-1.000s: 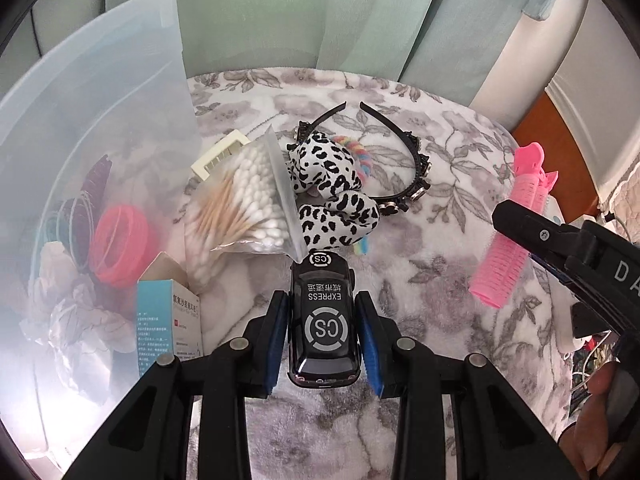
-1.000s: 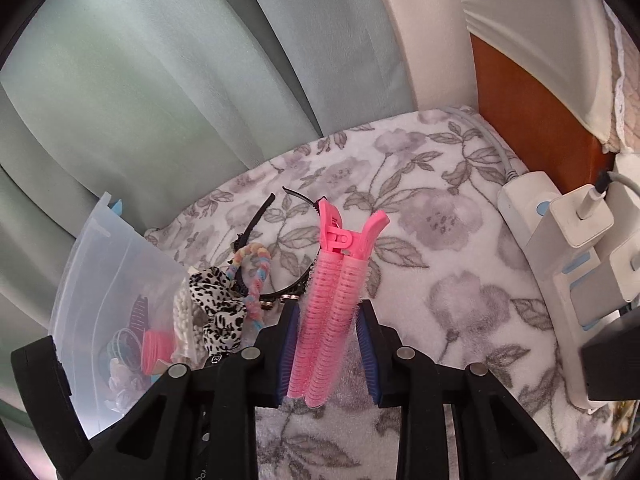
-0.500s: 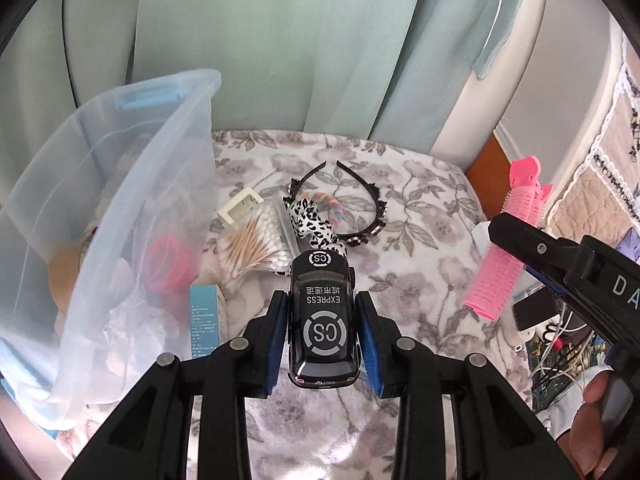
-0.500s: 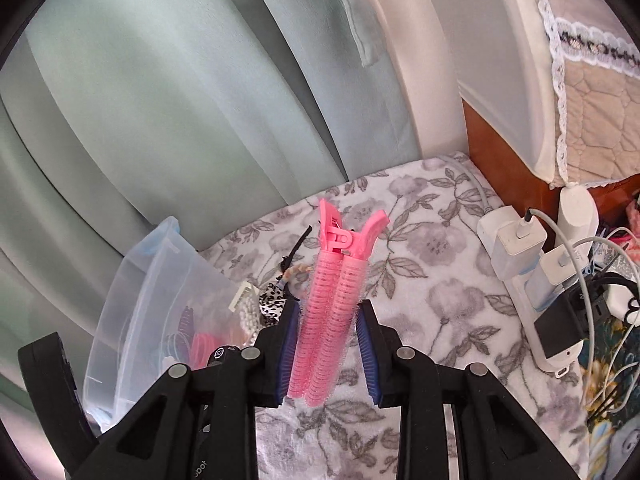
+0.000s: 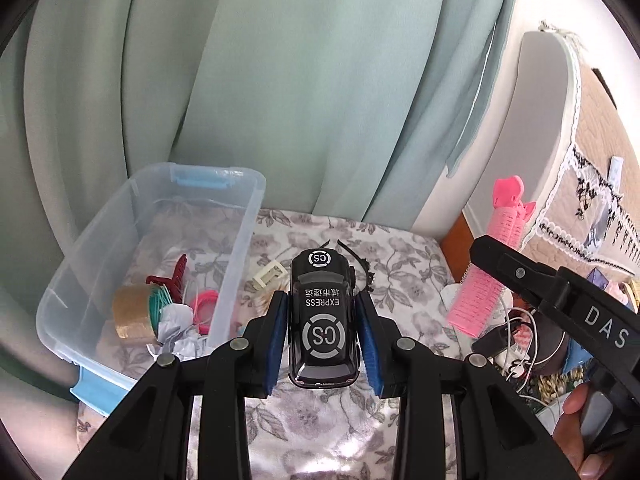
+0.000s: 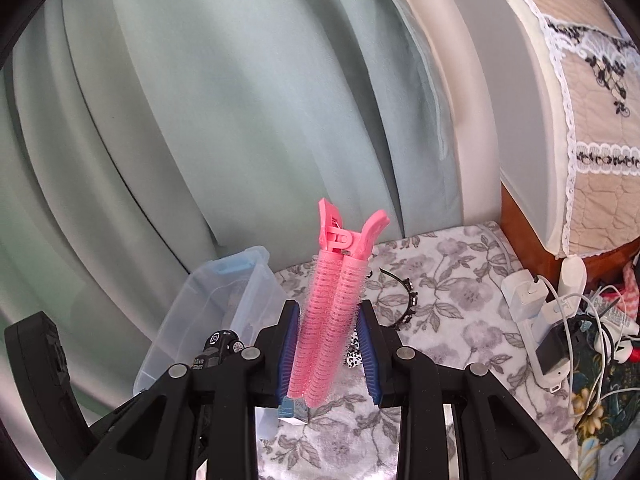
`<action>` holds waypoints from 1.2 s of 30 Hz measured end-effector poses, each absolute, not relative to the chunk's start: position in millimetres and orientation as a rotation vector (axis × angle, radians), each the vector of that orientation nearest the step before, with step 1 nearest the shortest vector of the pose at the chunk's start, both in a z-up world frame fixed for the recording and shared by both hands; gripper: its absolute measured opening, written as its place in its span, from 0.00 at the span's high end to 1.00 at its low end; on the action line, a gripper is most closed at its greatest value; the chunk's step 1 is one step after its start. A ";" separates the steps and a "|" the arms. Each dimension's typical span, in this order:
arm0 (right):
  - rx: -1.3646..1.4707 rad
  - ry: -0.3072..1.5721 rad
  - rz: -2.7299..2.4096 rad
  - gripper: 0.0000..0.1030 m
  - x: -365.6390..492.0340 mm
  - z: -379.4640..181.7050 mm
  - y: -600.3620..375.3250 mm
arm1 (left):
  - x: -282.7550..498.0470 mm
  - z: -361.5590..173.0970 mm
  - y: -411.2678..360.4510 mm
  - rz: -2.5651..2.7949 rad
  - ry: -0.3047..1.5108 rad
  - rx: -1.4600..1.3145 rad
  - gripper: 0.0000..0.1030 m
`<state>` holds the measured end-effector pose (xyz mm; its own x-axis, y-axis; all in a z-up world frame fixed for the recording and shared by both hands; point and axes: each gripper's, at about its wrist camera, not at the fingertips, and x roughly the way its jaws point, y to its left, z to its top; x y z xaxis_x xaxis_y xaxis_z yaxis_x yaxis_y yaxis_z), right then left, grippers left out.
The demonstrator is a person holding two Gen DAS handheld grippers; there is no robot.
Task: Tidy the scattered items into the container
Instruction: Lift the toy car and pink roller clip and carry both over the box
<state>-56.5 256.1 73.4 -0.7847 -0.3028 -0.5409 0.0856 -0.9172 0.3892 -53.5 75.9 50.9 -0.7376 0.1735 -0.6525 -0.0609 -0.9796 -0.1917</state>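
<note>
Left gripper (image 5: pixel 323 342): pads pinching black toy car (image 5: pixel 323 316), nose pointing outward.
Right gripper (image 6: pixel 329 354): pinching pink hair-roller clip (image 6: pixel 334 312) lengthwise, hinge end beyond the fingertips.

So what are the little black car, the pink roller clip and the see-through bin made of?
Car: glossy plastic or painted metal; it shows sharp reflections.
Roller clip: matte pink plastic with fuzzy bristles along both barrels.
Bin: clear, slightly frosted plastic; its contents show through.

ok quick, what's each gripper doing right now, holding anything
left gripper: closed on the black toy car, held up off the bed.
right gripper: closed on the pink hair roller clip, also held in the air.
</note>
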 end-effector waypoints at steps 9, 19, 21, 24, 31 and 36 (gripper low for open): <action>0.824 -0.419 -2.709 0.69 -38.7 105.3 218.0 | -34.2 81.3 33.8 2.893 -0.322 -0.949 0.67; 0.819 -0.294 -2.651 0.69 -39.6 115.3 172.2 | -27.4 85.6 -13.2 2.969 -0.434 -0.906 0.67; 0.822 -0.270 -2.635 0.69 -40.7 115.3 163.3 | -28.4 84.2 -23.9 2.983 -0.463 -0.909 0.67; 0.829 -0.230 -2.614 0.69 -42.4 113.5 148.2 | -29.5 81.2 -39.4 3.002 -0.506 -0.913 0.67; 0.873 -0.165 -2.558 0.69 -49.1 101.0 112.8 | -32.1 69.5 -74.9 3.036 -0.601 -0.945 0.67; 0.910 -0.130 -2.520 0.69 -56.0 89.1 91.1 | -35.9 58.9 -94.0 3.047 -0.654 -0.981 0.67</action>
<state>-56.0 91.1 89.1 -0.6781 -0.4476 -0.5830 0.3855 -0.8919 0.2365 -35.9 -94.0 58.9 -0.8125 0.0025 -0.5829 0.2369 -0.9123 -0.3342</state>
